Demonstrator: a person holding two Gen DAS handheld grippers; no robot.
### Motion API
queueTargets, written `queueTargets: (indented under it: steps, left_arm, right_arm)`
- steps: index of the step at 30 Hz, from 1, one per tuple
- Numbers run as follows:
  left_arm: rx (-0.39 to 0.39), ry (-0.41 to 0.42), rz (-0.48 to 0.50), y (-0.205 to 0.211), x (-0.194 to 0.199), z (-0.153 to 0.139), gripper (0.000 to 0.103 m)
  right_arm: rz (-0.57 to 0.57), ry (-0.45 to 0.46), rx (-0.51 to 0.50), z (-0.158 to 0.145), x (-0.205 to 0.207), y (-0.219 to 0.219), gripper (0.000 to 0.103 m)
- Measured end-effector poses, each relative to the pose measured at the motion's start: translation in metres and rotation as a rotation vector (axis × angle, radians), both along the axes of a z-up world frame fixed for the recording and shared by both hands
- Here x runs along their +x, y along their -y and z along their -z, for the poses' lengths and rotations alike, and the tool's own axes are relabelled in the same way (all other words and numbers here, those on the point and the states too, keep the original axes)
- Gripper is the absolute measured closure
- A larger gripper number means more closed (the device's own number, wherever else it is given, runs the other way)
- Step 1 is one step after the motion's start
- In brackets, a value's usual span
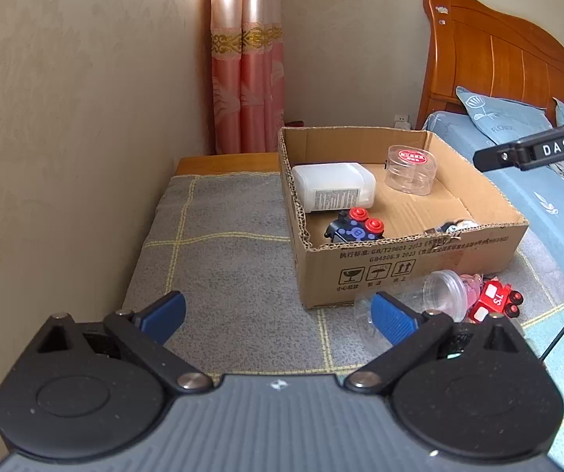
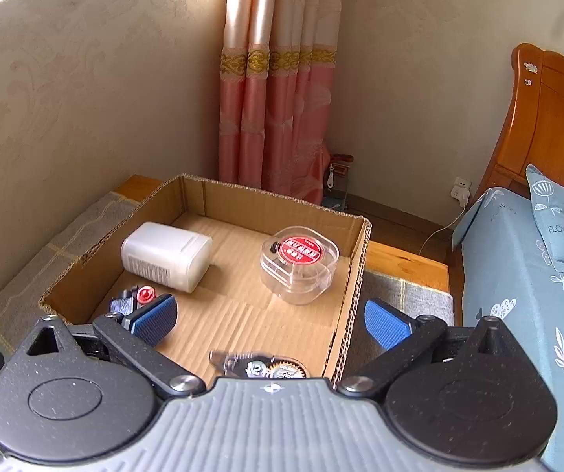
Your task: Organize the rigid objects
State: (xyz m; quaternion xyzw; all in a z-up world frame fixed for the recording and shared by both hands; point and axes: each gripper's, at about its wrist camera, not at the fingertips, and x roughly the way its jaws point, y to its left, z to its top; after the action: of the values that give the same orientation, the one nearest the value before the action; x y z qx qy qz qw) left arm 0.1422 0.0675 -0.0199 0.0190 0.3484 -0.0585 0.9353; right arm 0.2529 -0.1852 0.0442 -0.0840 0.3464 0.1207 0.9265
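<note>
A cardboard box [image 1: 411,263] stands on a grey checked blanket [image 1: 223,259]. It holds a white plastic container [image 1: 333,187], a clear round tub with a red label [image 1: 411,169], a black toy with red knobs [image 1: 356,230] and a small clear gadget with gears [image 2: 262,364]. In front of the box lie a clear cup [image 1: 443,291], a pink item [image 1: 472,285] and a red toy train [image 1: 496,303]. My left gripper [image 1: 278,316] is open and empty over the blanket, left of the cup. My right gripper [image 2: 270,322] is open above the box's near right corner, over the gadget.
A wall [image 1: 65,137] runs close along the left and a pink curtain [image 1: 246,90] hangs in the corner. A bed with a blue sheet [image 2: 517,314], a pillow [image 2: 561,224] and a wooden headboard [image 1: 498,59] lies to the right. A charger cable [image 2: 439,232] trails behind the box.
</note>
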Motion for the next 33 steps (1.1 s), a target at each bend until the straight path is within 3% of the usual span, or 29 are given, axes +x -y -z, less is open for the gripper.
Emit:
queueTargets:
  steps: [15,27,33]
  left_arm:
    - [0.02,-0.003,0.028,0.014,-0.021,-0.004,0.003]
    - [0.017,-0.039,0.059,0.027,-0.039,0.006,0.003]
    - [0.029,-0.041,0.092,0.037,-0.045,0.008,0.003]
  right_arm:
    - [-0.037,-0.05,0.008,0.019,-0.066,-0.003,0.0]
    - [0.094,-0.072,0.032,0.067,-0.135,-0.006,0.0]
    - [0.128,-0.147,0.052,0.09,-0.157,-0.012,0.0]
